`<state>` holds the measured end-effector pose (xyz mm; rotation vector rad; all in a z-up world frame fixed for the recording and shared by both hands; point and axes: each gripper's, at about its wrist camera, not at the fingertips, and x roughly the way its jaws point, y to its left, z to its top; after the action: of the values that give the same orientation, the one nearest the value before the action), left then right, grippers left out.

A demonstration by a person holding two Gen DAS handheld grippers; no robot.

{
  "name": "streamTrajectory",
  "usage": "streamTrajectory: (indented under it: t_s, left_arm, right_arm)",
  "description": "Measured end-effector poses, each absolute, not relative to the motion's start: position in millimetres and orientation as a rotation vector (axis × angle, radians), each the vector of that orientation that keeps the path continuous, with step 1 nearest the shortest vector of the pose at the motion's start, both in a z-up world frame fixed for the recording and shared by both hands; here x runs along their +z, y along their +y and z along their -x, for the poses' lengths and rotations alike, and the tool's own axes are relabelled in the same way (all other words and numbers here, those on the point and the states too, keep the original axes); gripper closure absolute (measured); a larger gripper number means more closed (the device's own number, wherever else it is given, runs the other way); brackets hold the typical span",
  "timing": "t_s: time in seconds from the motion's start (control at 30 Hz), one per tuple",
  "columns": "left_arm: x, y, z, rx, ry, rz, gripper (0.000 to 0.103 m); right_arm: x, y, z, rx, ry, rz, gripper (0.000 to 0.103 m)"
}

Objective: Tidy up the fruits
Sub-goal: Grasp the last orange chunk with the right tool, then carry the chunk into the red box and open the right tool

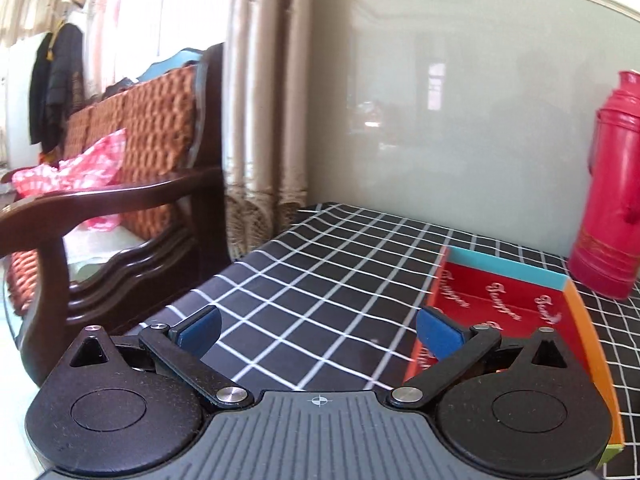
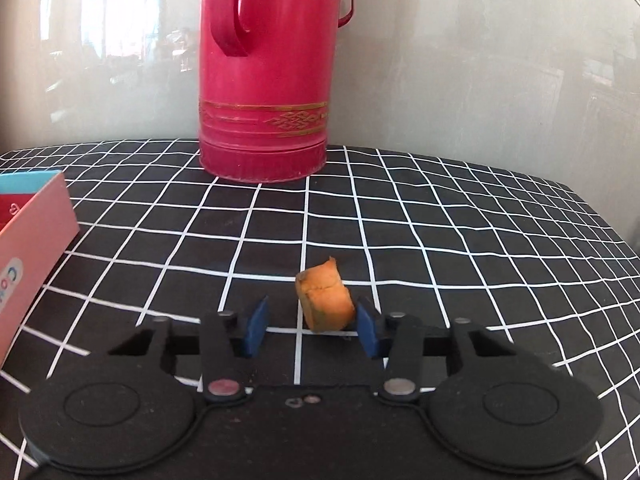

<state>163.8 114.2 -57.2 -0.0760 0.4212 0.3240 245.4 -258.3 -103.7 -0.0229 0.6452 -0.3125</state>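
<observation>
Our right gripper (image 2: 312,326) sits spread wide around the orange fruit piece (image 2: 325,300), far pad grazing it, ready to pinch. Our left gripper (image 1: 318,330) hangs agape and empty beside the red box (image 1: 516,304), the likely drop spot.

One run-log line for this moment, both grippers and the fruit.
left gripper: open, empty, beside red box | right gripper: open around orange fruit piece, right pad touching | fruit on checked tablecloth

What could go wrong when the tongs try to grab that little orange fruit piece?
The orange fruit piece sits off-centre, against one pad of the open right tongs, so closing might push or tip it instead of gripping it. It looks soft and could squash. The tall red flask stands just behind, so a forward lunge might bump it.
</observation>
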Motion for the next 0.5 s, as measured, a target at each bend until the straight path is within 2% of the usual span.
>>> streamTrajectory:
  t_s: [0.07,0.27,0.5]
  left_arm:
    - [-58,122,-163,0.340,0.422,0.086,0.000]
    - [-62,137,-167,0.365,0.442,0.117,0.000]
    - [-65,140,-162,0.384,0.447,0.144,0.000]
  right_arm:
    - [-104,-258,-246,-0.307,0.643,0.017,0.087]
    - [-102,-249,-247,-0.276,0.625,0.016,0.088]
    - [-78,-215,-225,-0.117,0.499,0.003,0.088]
